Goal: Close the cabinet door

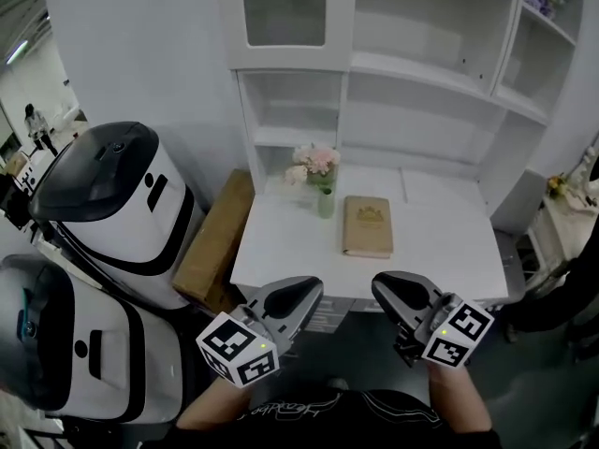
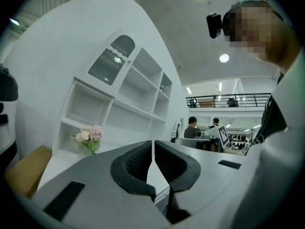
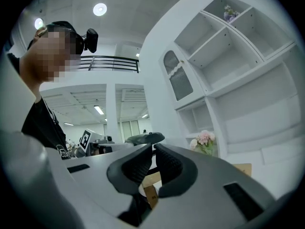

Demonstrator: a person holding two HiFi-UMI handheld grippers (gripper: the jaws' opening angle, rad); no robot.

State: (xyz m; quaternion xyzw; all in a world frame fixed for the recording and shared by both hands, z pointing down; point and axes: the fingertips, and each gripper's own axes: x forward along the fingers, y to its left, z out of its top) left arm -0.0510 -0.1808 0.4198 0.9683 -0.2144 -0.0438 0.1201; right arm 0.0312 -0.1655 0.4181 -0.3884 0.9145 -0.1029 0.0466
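Cabinet door (image 1: 285, 7) looks shut (likely done); rest left gripper (image 1: 309, 294) and right gripper (image 1: 385, 290), both closed and empty, off the desk's (image 1: 440, 241) front edge.

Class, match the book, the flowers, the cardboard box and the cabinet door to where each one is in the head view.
Things:
1. book
2. flowers
3. cardboard box
4. cabinet door

Places:
a. beside the table's left edge
b. top left of the shelf unit
c. lying flat in the middle of the table
d. at the back of the table

Pairs: 1-c, 2-d, 3-a, 4-b
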